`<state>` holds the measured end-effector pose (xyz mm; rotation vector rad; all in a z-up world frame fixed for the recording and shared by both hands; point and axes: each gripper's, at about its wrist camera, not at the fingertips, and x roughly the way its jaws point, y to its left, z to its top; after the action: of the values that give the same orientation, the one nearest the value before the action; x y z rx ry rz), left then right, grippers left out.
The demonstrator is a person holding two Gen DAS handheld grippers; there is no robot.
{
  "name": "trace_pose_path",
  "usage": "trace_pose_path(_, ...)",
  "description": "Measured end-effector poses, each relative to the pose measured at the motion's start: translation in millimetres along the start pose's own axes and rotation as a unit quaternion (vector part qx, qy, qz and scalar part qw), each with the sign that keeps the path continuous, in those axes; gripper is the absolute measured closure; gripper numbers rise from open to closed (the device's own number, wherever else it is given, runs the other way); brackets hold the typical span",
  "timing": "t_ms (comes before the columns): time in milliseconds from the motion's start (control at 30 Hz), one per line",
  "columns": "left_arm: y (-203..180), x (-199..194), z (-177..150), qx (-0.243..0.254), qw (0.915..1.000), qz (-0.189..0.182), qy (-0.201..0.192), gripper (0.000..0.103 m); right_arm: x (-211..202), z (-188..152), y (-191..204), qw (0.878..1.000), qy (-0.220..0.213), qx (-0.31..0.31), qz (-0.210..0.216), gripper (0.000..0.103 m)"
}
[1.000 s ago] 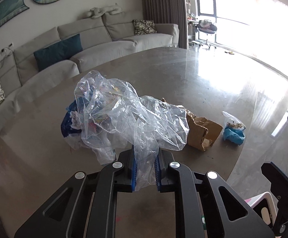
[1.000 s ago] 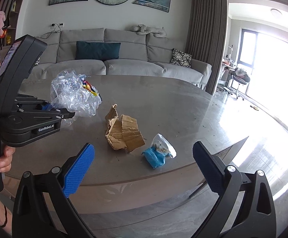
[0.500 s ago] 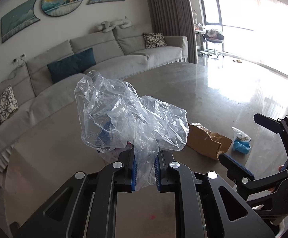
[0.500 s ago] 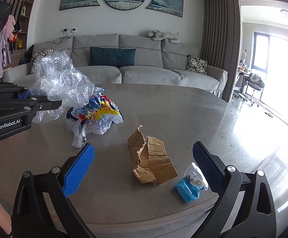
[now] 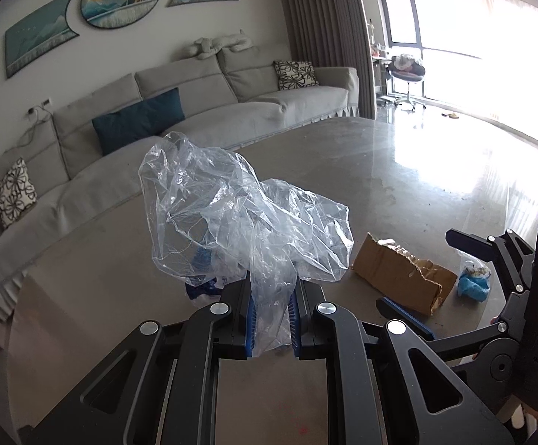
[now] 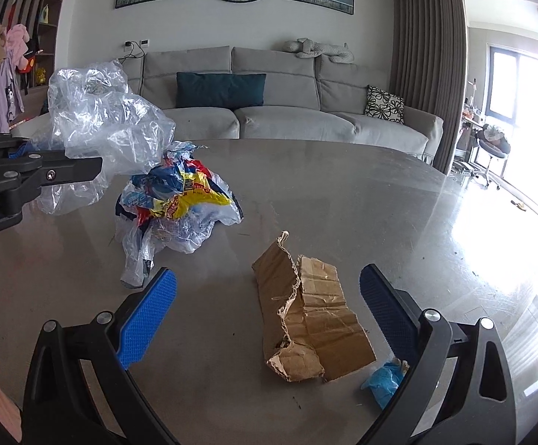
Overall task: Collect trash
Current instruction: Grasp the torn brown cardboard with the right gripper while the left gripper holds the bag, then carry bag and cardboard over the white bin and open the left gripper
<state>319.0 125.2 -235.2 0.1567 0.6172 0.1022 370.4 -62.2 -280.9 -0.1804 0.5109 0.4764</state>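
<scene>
Trash in the form of a crumpled clear plastic bag [image 5: 246, 222] is pinched between the blue pads of the left gripper [image 5: 272, 319], lifted clear of the grey table [image 6: 343, 193]. The right gripper [image 6: 269, 319] hovers with jaws spread wide, holding nothing, a torn cardboard piece [image 6: 309, 319] lying between its fingers. Ahead to its left sits a colourful wrapper heap [image 6: 176, 204]; beside its right finger, a blue-filled small bag [image 6: 383, 382].
</scene>
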Motion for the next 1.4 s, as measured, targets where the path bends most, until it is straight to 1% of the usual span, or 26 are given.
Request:
trace_pose_path(233,-0.3,13.4,2.8,-0.002,0.9999,-0.003,0.011,0.088,13.5,0.2,0.7,1.000,0.015,-0.012,0.004,0.005)
trace_pose_path(367,2.3,16.8,4.5,-0.003,0.9999,-0.002,0.013,0.088,23.1,-0.9,-1.3,1.000,0.027,-0.007,0.008,0.005)
trace_pose_path(400,1.9,17.0,4.9,-0.002,0.9999,-0.002,0.013,0.088,24.4,-1.3,-2.5,1.000,0.028,-0.004,0.011,0.010)
trace_pose_path(433,1.9,16.9,4.9,-0.002,0.9999,-0.002,0.013,0.088,25.9,-2.0,-2.9,0.999,0.031,-0.001,0.012,0.033)
trace_pose_path(467,2.0,17.0,5.5,-0.003,0.9999,-0.002,0.014,0.088,29.7,-2.8,-3.7,0.999,0.041,0.000,0.011,0.050)
trace_pose_path(500,2.9,16.8,5.7,-0.003,0.9999,-0.001,0.014,0.088,34.6,-4.1,-4.4,0.998,0.056,0.001,0.012,0.075)
trace_pose_path(533,3.3,16.3,5.7,-0.003,0.9999,-0.001,0.015,0.088,39.2,-6.5,-4.6,0.997,0.069,0.003,0.014,0.090)
trace_pose_path(600,3.1,15.4,6.4,-0.003,0.9999,-0.001,0.014,0.087,40.6,-10.7,-6.0,0.997,0.073,0.012,0.024,0.096)
trace_pose_path(767,1.3,9.7,7.0,-0.003,0.9999,0.000,0.010,0.087,27.0,-13.2,4.3,0.998,0.065,-0.001,0.026,0.097)
trace_pose_path(900,0.5,0.4,5.6,-0.007,0.9999,-0.005,0.008,0.087,2.4,-11.3,12.3,0.999,0.049,-0.006,0.019,0.097)
trace_pose_path(1100,-6.2,-23.2,-2.4,-0.003,0.9999,-0.014,-0.003,0.087,-56.3,-3.5,10.4,1.000,0.013,0.000,0.008,0.097)
trace_pose_path(1200,-15.7,-37.5,-9.9,-0.001,0.9995,-0.030,-0.006,0.087,-93.0,-7.2,8.8,1.000,-0.007,0.006,-0.001,0.097)
trace_pose_path(1267,-25.2,-48.1,-14.9,0.003,0.9992,-0.038,-0.009,0.087,-114.5,-10.7,4.9,1.000,-0.013,0.011,-0.011,0.097)
trace_pose_path(1400,-48.1,-67.8,-26.3,0.010,0.9979,-0.064,-0.008,0.087,-154.6,-25.5,-3.1,0.999,-0.015,0.023,-0.036,0.097)
